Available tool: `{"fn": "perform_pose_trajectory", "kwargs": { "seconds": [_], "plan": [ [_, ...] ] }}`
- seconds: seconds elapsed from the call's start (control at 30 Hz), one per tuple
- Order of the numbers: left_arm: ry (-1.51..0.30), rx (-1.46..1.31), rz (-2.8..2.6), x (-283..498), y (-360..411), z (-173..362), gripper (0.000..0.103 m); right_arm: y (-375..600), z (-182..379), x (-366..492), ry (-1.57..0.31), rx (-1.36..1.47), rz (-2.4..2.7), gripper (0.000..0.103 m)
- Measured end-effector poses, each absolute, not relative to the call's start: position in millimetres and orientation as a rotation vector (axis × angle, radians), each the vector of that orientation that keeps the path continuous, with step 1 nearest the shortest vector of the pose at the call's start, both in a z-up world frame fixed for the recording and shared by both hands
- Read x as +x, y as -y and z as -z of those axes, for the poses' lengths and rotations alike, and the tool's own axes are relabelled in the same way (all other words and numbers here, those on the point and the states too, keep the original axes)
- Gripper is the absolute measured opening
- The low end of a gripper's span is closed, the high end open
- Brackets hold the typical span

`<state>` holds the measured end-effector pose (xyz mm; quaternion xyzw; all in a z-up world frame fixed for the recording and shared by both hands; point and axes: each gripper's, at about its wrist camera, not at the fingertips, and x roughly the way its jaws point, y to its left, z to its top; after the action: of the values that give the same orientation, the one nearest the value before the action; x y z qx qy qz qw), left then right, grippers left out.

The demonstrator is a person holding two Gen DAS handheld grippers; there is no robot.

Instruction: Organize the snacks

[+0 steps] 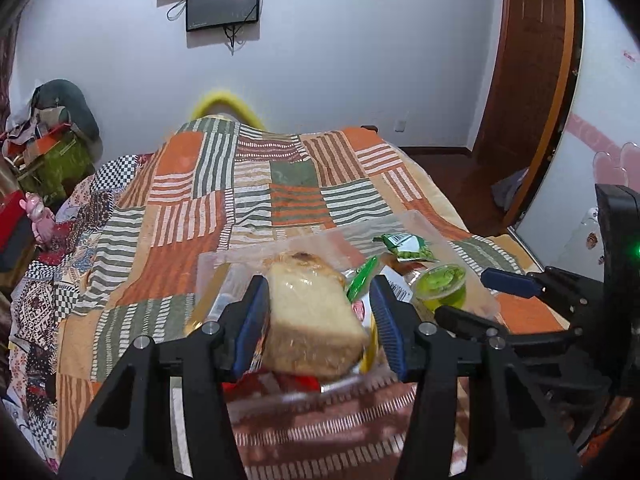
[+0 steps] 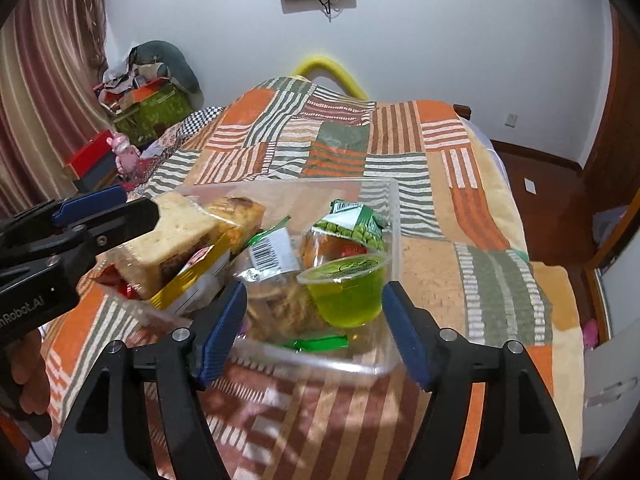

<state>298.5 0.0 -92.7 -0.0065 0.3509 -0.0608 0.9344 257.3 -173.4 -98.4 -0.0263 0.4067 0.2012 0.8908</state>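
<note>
We're working on the patchwork bedspread, with the clear plastic bin sitting on it near the front edge; snacks go in there.

Step in hand, as we read it: dropping the wrapped cake slice into the bin's left side. Left gripper is spread wider than the slice — left pad looks to be touching it, right pad apart with a visible gap — so we judge it released or nearly so, not clamped. The slice leans on the yellow-edged packet and a second cake piece. To do it well, we'd back straight out along the fingers, no sideways sweep, or the slice tips out over the low wall.

Right gripper is wide open, holding nothing, straddling the near right corner of the bin.

In the way: the green jelly cup just beside the right finger's path, with the green pea packet behind it and a barcode sachet mid-bin. Small green candy wrapper lies against the front wall.
</note>
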Motion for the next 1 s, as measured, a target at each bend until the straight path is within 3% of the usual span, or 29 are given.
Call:
{"fn": "perform_pose_trajectory", "kwargs": {
  "seconds": [0.57,0.8,1.0],
  "plan": [
    [-0.409,-0.045,0.088,165.5,-19.1,-21.5,0.054,181.0,-26.9,150.4,-0.49,-0.041,-0.412,0.067],
    [-0.299,-0.049,0.064,107.9,-21.0,-48.2,0.064,180.9,-56.5,99.7,-0.369,-0.017,-0.424,0.067],
    [-0.238,-0.024,0.049,74.3,-16.9,-55.5,0.085,183.1,-62.0,76.7,-0.321,0.006,-0.438,0.076]
  ]
}}
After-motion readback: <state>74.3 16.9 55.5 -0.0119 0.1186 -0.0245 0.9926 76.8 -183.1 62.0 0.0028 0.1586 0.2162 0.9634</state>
